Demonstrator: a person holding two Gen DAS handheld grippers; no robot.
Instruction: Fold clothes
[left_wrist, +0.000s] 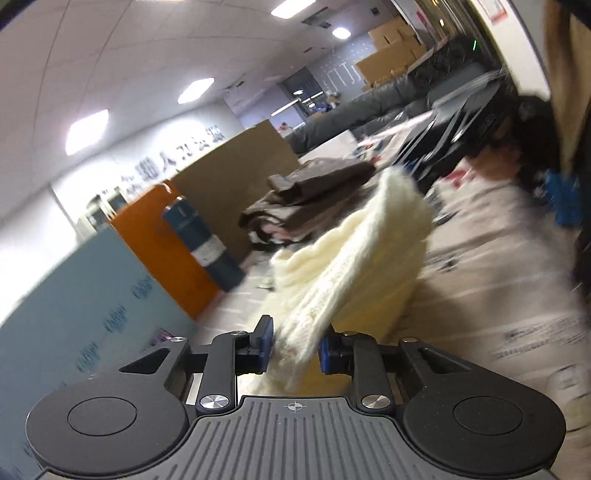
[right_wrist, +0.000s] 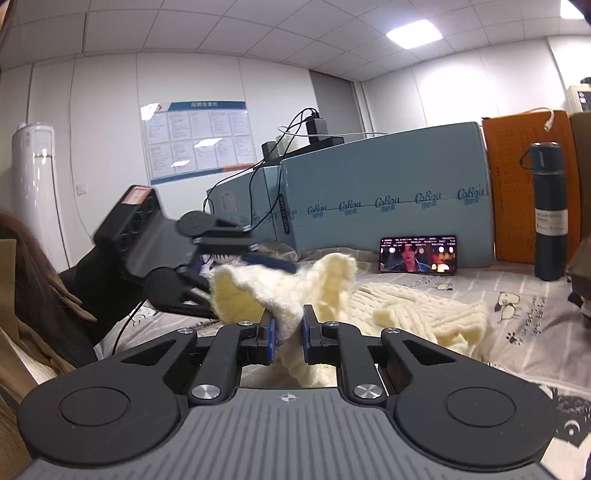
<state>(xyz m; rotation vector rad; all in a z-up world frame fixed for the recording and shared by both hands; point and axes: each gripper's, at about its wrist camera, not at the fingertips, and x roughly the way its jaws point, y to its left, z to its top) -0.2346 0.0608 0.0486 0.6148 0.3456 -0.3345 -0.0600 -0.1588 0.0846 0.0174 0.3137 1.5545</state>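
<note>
Two grippers meet on one cream knit sweater (right_wrist: 424, 314). We see our right gripper (right_wrist: 289, 334) with jaws closed tight on a raised fold; our left gripper (left_wrist: 294, 345) has its jaws narrowly parted with knit bunched between, pads seemingly pressing it. The sweater's far half lies rumpled on the printed bedsheet (right_wrist: 517, 332), chunky ribbed, fuzzy-edged. Open sheet lies right of it; blue boxes (right_wrist: 388, 206) marked "CoRou" wall the far edge, with a phone (right_wrist: 418, 255), a dark flask (right_wrist: 549, 214), and folded brown clothes (left_wrist: 306, 195) beyond.
</note>
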